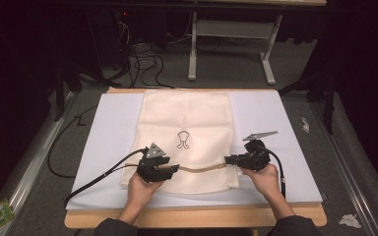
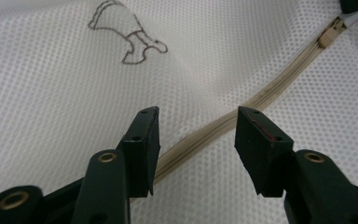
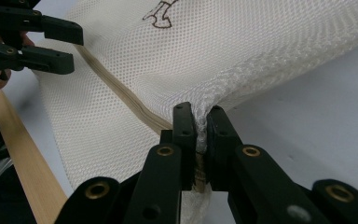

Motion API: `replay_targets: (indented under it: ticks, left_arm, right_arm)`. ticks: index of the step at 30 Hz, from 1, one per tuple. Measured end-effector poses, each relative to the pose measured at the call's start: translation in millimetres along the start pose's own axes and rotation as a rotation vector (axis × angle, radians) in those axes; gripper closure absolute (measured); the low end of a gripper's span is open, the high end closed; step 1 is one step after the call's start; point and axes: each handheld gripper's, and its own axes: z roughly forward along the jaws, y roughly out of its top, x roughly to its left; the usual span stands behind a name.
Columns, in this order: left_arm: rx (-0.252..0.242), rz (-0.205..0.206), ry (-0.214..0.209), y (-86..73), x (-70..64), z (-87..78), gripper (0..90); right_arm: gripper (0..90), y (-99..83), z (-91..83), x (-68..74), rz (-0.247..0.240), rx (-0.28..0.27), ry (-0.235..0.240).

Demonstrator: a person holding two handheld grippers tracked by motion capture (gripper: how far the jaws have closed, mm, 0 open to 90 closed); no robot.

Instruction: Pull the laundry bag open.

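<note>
Black right tongs [image 3: 200, 140] clamped the cream mesh zip bag's [image 1: 187, 123] lower-right end; left tongs [image 2: 196, 140], jaws apart, straddled its beige zipper [image 2: 242, 112] running toward upper right, on the white table [image 1: 285, 147].

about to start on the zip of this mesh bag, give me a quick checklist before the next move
1. Right tool shut on the mesh bag at its zip end: ok, fabric bunched between the jaws.
2. Left tool open: ok, jaws apart.
3. Left tool lined up with the zip: ok, the zip runs between the jaws.
4. Zip slider reachable: not ok, it sits far from the left tool, near the other end.
5. Zip closed along its length: cannot tell.
6. Bag resting on the white mat: ok, inside its edges.
</note>
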Motion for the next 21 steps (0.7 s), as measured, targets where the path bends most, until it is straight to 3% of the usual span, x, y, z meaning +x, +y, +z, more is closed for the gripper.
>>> replay_targets:
  ticks: [4,10,19,20,21]
  left_arm:
    - [-0.015,-0.01,-0.03,7.5,-4.4,3.8,51.7]
    - [-0.017,0.008,-0.021,19.0,-10.0,7.3,53.2]
    - [-0.006,-0.007,-0.077,23.4,-16.5,16.1,55.8]
    - [-0.009,-0.008,-0.094,24.0,-16.4,15.7,61.8]
    - [-0.014,-0.008,-0.109,24.4,-16.3,15.2,61.8]
  right_arm:
    - [85.9,2.2,-0.7,1.7,-0.003,-0.017,0.009]
    - [85.9,7.7,-0.4,6.6,-0.014,-0.024,0.013]
    - [86.0,15.1,2.4,13.3,-0.03,-0.037,0.027]
    - [86.0,17.0,4.0,15.0,-0.03,-0.038,0.032]
    - [86.0,17.0,4.0,15.0,-0.03,-0.038,0.032]
